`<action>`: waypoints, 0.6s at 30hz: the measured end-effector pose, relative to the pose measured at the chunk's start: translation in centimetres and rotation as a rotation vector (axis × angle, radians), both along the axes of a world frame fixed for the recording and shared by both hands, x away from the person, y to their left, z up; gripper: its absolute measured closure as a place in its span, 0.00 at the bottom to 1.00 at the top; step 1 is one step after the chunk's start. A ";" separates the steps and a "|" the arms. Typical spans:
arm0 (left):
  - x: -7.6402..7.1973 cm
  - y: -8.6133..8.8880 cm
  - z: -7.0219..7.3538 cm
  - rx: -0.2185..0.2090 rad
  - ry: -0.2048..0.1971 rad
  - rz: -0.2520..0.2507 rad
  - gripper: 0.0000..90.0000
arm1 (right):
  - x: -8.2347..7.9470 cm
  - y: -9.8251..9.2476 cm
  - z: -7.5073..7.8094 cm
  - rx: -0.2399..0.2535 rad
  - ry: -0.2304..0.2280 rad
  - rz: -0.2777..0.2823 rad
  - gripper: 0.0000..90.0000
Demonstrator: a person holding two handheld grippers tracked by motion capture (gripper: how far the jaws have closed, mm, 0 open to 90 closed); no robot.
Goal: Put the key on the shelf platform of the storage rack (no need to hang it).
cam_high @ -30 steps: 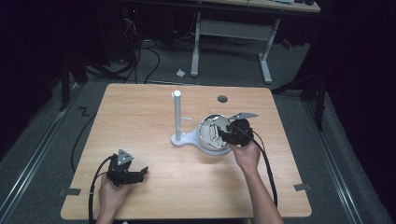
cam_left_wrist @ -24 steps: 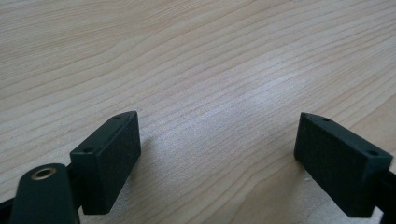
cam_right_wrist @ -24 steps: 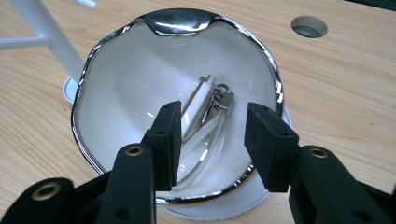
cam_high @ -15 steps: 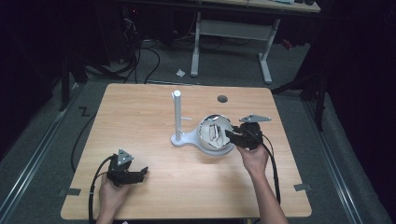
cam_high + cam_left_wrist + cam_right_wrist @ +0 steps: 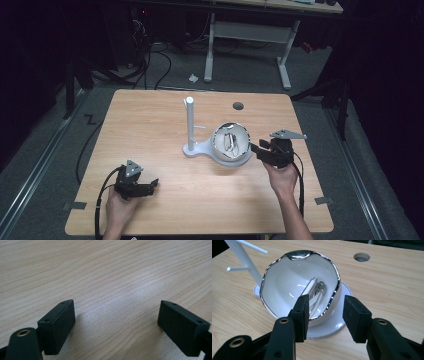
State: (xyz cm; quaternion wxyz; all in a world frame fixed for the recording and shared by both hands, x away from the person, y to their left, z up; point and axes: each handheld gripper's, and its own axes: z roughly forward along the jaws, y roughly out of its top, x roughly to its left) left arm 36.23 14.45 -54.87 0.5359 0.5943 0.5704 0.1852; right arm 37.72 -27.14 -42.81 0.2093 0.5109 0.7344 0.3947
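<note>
A white bowl [image 5: 232, 145] with a silver rim lies tilted on the round base [image 5: 197, 149] of a white stand, its opening facing my side. Small shiny metal pieces [image 5: 315, 290] lie inside it; I cannot tell what they are. The stand's post [image 5: 190, 122] rises just left of the bowl and carries thin pegs. My right gripper [image 5: 256, 150] is at the bowl's right edge, open. In the right gripper view the bowl [image 5: 287, 285] sits just beyond the right gripper [image 5: 325, 300]. My left gripper [image 5: 150, 186] rests open near the table's front left, over bare wood [image 5: 116, 312].
A round cable hole [image 5: 238, 106] is cut in the wooden table [image 5: 150, 120] behind the bowl. A desk frame [image 5: 247, 35] and cables lie on the dark floor beyond the far edge. Cables trail from both grippers toward the front edge.
My right gripper has drawn back to the right, away from the bowl, which stays tilted on the stand's base. The left hand has kept still.
</note>
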 end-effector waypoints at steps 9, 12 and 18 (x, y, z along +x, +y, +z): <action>0.0 0.0 0.0 0.001 -0.001 0.000 0.17 | -1.4 -1.6 -0.5 0.029 -0.001 -0.030 0.63; 0.0 0.0 0.0 0.000 0.000 0.000 0.17 | -1.7 -1.8 -0.6 0.039 -0.001 -0.035 0.63; 0.0 0.0 0.0 0.001 -0.001 0.000 0.17 | -2.5 -2.1 -1.0 0.050 -0.001 -0.036 0.63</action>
